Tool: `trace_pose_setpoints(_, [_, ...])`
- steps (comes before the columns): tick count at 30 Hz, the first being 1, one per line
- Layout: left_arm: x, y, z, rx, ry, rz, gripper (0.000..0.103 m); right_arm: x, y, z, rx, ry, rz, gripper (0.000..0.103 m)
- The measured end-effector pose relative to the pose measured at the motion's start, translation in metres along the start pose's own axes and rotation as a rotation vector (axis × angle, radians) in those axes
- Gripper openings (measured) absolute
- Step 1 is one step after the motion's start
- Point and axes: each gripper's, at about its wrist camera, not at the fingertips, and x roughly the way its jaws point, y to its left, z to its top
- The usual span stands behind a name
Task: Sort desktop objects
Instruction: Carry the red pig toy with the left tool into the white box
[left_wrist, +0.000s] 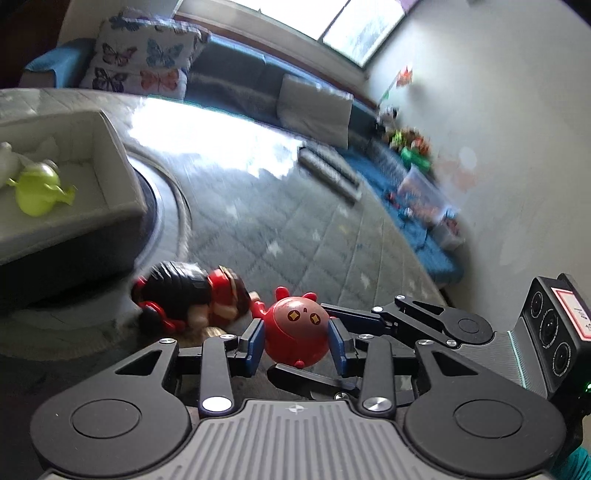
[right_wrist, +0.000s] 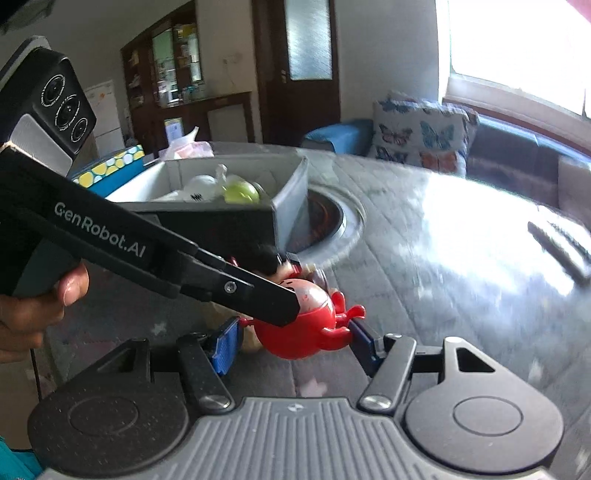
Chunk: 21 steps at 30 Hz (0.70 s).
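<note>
A round red toy (left_wrist: 296, 329) with a brown face sits between the blue pads of my left gripper (left_wrist: 297, 341), which is shut on it. In the right wrist view the same red toy (right_wrist: 312, 325) lies between the wide-open blue pads of my right gripper (right_wrist: 295, 341), and the left gripper's black finger crosses over it. A black and red figure toy (left_wrist: 192, 297) lies just behind. A grey box (left_wrist: 110, 147) at left holds a lime-green toy (left_wrist: 38, 188) and a white toy (right_wrist: 201, 184).
The grey patterned table top (left_wrist: 280, 229) has a round inset (right_wrist: 328, 218) beside the box. A sofa with a butterfly cushion (left_wrist: 144, 55) is behind the table. Toys lie along the far wall (left_wrist: 417, 147).
</note>
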Motion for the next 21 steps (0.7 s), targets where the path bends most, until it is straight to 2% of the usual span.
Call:
trace_pose_setpoints(7, [-0.047,0.029,0.027,-0.047,-0.148,0.022,0.04,0.017,0.03,0.056,-0.135,-0.054,0.022,0.064])
trace_pose_setpoints(11, [-0.064,0.056,0.045,-0.082,-0.202,0.051,0.04,0.044,0.046,0.091,-0.186,-0.063,0.054,0.064])
trace_pose_setpoints(17, [-0.07,0.113,0.07,-0.191,-0.192,0.062,0.04,0.096,0.059,0.129,-0.188,-0.01,0.105,0.064])
trace_pose_setpoints(21, [-0.062,0.139,0.082,-0.208,-0.151,0.087,0.04,0.132,0.06,0.142,-0.162,0.063,0.138,0.064])
